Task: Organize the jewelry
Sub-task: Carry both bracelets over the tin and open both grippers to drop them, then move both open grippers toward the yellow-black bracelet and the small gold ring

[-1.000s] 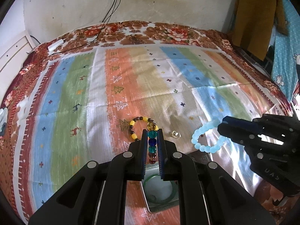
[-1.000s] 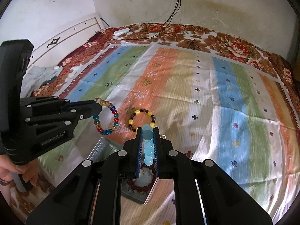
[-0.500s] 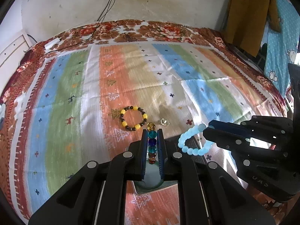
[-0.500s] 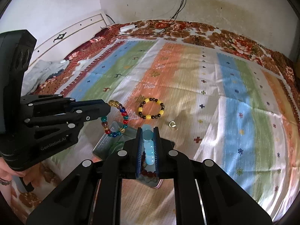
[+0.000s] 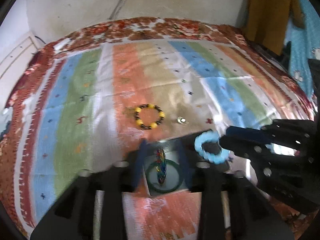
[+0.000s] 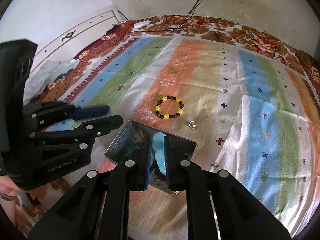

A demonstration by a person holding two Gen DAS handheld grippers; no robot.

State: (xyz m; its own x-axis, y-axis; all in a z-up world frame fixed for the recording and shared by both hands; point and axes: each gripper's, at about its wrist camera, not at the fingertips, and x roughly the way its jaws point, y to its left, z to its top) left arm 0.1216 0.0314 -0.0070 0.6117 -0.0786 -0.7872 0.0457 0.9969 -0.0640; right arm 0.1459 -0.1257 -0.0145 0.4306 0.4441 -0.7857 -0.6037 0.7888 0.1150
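Black plastic jaws on the left gripper (image 5: 162, 146) have just been opening and are now spread. The multicoloured glass-bead bracelet (image 5: 161, 166) is caught mid-blur between them, touched by neither pad, right above the rectangular silver metal tin (image 6: 120, 140). Inside the tin a dark green bangle (image 5: 152, 186) can be seen under it.

The right gripper (image 6: 158, 140) has just been loosening too. The pale blue bead bracelet (image 6: 160, 154) is still framed between its pads, but a sliver of gap is visible on one side, so the pinch looks released. That one is hanging over the tin's right-hand part.

What the next move hinges on, as a guess: a round yellow-and-dark bead bracelet (image 6: 164, 99) is left flat on the striped woven bedspread (image 6: 260, 120), just beyond the tin's far edge. A small silver ring (image 6: 192, 124) is beside that bracelet, off the tin's far right corner. No long axis to worry about, being a loop. The bracelet seems better placed for the left gripper, the ring for the right.
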